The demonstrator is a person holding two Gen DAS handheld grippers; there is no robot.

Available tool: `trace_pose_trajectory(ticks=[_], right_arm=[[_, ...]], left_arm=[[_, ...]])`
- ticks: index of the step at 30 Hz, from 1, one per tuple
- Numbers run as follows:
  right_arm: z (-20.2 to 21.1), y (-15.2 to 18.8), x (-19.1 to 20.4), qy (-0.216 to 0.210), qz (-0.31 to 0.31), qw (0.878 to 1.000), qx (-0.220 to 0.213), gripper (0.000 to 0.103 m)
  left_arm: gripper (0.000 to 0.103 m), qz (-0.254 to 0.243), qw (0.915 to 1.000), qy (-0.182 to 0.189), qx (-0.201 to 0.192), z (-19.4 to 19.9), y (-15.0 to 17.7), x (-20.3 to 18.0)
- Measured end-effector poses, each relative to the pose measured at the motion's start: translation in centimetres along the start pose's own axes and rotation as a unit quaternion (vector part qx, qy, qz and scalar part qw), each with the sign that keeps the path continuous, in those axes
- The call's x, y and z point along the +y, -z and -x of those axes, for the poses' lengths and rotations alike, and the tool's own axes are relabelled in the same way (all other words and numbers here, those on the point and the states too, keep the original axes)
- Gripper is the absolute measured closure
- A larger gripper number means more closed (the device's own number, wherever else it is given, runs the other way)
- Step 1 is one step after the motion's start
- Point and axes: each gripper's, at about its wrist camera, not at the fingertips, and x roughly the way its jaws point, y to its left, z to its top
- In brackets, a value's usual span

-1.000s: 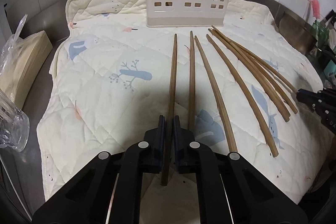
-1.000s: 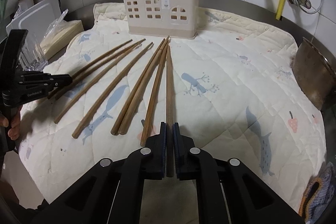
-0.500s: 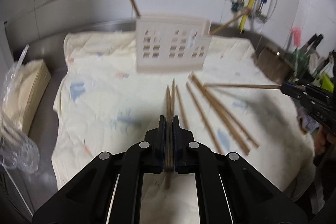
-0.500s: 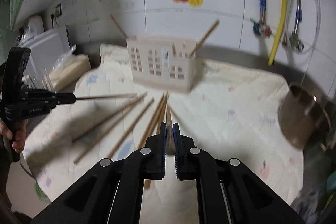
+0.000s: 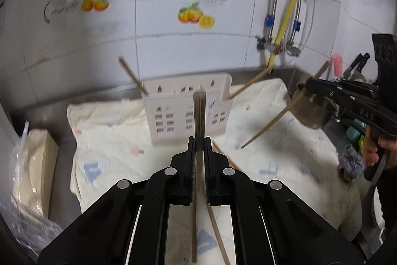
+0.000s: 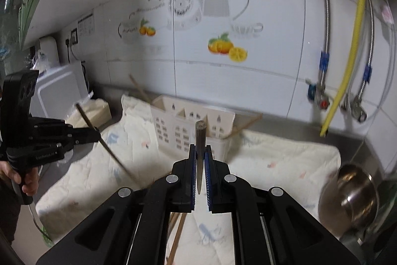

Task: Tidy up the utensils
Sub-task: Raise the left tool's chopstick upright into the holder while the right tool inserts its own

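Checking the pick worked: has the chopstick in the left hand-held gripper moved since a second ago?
Yes. The chopstick in the left hand-held gripper has risen off the quilted mat; its tip now overlaps the utensil holder.

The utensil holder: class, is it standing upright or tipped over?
Upright. The utensil holder stands on its base on the quilted mat, open top up, with chopsticks leaning out.

Right gripper (image 6: 200,153) clamping chopstick (image 6: 200,138), beige holder (image 6: 183,126) beyond

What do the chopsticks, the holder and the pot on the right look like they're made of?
Chopsticks: likely wood or bamboo, matte brown. Holder: probably plastic, smooth cream, moulded window cutouts. Pot: metal, likely stainless steel, with mirror-like reflections.
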Motion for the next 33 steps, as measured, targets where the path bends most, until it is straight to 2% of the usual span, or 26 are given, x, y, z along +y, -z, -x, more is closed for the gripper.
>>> trace_pose_trajectory(ticks=[8,14,18,20,23,27,33], right_arm=[[0.2,-5.6,-0.9,-0.003,0.011,1.000,-0.025,0.097],[-0.6,-8.5,-1.5,0.008,0.015,0.999,-0.035,0.097],[-2.0,-9.2,-1.6,0.009,0.015,0.999,-0.029,0.097],[-2.8,-9.2,-1.7,0.009,0.014,1.000,-0.026,0.097],[-4.0,-9.0,-1.7,0.008,0.013,1.000,-0.018,0.097],[-5.8,-8.3,-1.8,0.009,0.013,1.000,0.000,0.097],[-7.6,-7.5,-2.4,0.011,0.002,1.000,0.018,0.097]], left_arm=[[0.098,-0.025,0.9984,0.001,-0.051,2.0,-6.5,-0.4],[0.098,-0.024,0.9946,-0.022,-0.099,3.0,-12.0,0.5],[0.098,-0.013,0.9929,-0.042,-0.111,2.0,-13.9,1.4],[0.098,-0.005,0.9920,-0.055,-0.114,0.9,-14.4,2.2],[0.098,0.019,0.9925,-0.054,-0.107,-0.5,-14.5,3.3],[0.098,0.056,0.9942,-0.043,-0.081,-3.1,-13.5,5.4],[0.098,0.084,0.9950,-0.028,-0.046,-5.6,-11.9,6.9]])
